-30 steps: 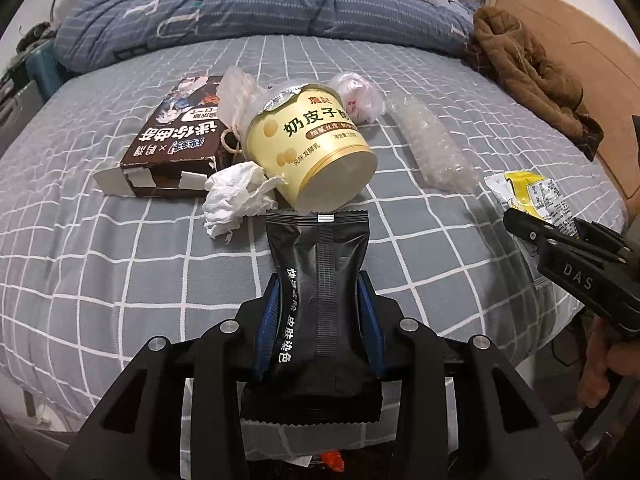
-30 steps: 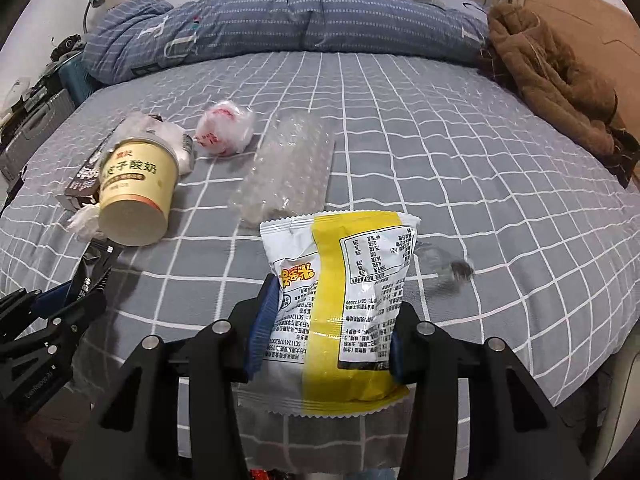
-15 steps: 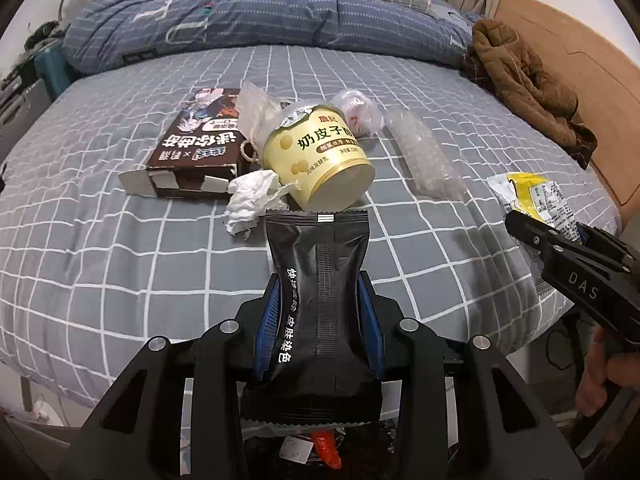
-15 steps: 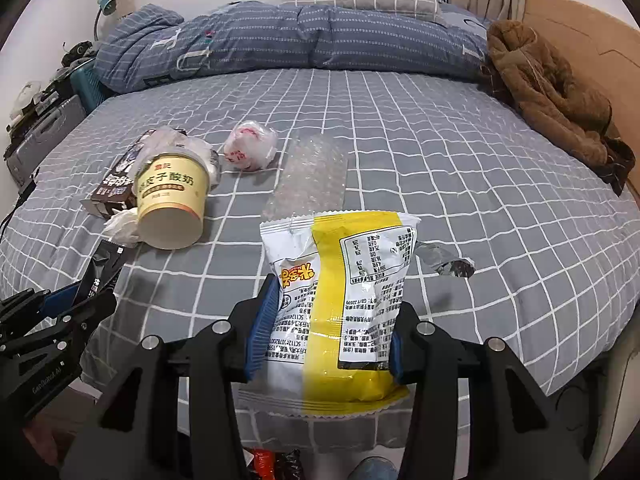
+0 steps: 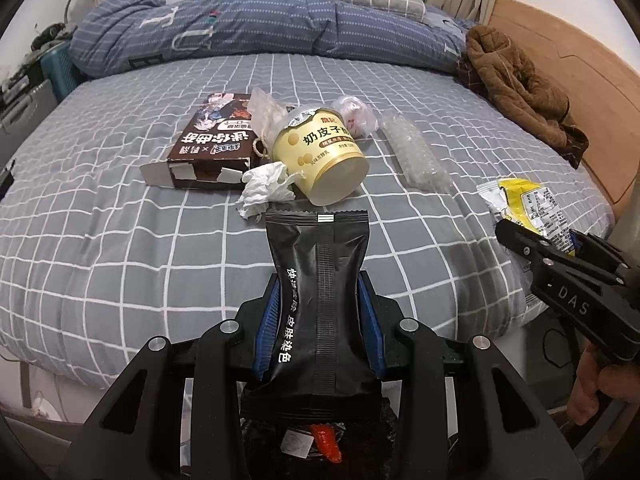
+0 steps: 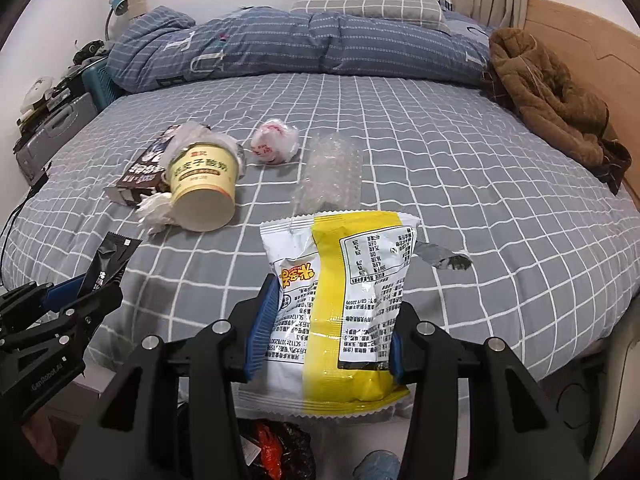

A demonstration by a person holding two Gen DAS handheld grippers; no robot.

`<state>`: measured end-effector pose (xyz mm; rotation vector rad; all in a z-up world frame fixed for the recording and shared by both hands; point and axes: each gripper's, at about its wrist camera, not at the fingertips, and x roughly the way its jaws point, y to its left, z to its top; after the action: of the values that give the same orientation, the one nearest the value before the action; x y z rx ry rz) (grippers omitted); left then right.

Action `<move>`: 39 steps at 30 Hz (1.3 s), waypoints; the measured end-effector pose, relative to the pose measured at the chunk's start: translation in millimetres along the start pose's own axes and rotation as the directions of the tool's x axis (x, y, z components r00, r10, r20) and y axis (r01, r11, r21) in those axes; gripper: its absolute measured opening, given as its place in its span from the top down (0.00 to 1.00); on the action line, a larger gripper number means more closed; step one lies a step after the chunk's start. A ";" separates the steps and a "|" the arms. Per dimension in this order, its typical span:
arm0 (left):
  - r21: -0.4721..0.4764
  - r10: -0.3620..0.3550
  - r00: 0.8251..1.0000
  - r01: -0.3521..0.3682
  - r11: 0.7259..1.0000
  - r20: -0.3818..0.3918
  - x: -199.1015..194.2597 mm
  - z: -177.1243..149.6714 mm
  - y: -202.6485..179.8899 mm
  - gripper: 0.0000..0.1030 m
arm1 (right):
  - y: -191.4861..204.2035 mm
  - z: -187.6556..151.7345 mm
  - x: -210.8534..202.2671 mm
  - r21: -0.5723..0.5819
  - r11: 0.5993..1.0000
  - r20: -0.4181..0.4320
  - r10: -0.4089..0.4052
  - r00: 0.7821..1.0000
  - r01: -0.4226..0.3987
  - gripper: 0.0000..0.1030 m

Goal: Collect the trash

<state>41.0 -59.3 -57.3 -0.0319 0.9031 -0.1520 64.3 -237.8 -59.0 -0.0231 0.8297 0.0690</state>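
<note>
My left gripper [image 5: 318,316] is shut on a black sachet [image 5: 320,280], held past the near edge of the bed. My right gripper [image 6: 324,320] is shut on a white and yellow snack bag [image 6: 340,300], also off the bed's near edge. On the bed lie a yellow yogurt tub [image 5: 320,156] on its side, a crumpled tissue [image 5: 264,192], a brown carton [image 5: 212,140], a balled white bag [image 5: 356,114], a clear plastic tray [image 5: 412,152] and a grey foil scrap [image 6: 440,258]. A black bag with red trash [image 5: 320,440] lies below both grippers.
The grey checked bed [image 5: 120,240] fills both views. A blue duvet [image 6: 300,44] and pillow [image 6: 368,0] lie at the far end. A brown jacket [image 6: 552,96] lies by the wooden headboard [image 6: 580,40] on the right. A suitcase and clutter [image 6: 52,120] stand left.
Both grippers have pulled back from the bed and risen, each keeping its packet. The trash bag below has come into view.
</note>
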 end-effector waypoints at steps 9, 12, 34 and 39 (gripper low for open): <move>-0.016 -0.002 1.000 0.003 1.000 0.016 -17.3 -12.6 1.6 0.65 | 14.2 -11.3 -19.8 -0.011 1.000 0.023 0.006 1.000 -0.005 0.57; -0.017 -0.002 1.000 0.002 1.000 0.018 -20.9 -17.3 0.9 0.65 | 17.6 -15.5 -24.1 -0.014 1.000 0.024 0.008 1.000 -0.008 0.57; -0.036 0.005 0.999 -0.003 0.999 0.045 -52.3 -42.8 0.5 0.65 | 40.3 -48.6 -60.6 -0.042 0.999 0.038 0.032 0.999 -0.031 0.57; -0.034 -0.002 0.999 0.003 0.999 0.036 -54.6 -52.5 -2.6 0.65 | 41.0 -57.5 -66.4 -0.042 0.999 0.035 0.036 0.999 -0.034 0.57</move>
<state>-33.7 -52.0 -46.9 -0.0674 0.8696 -0.1375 -25.6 -203.2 -48.6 -0.0463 0.7927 0.1192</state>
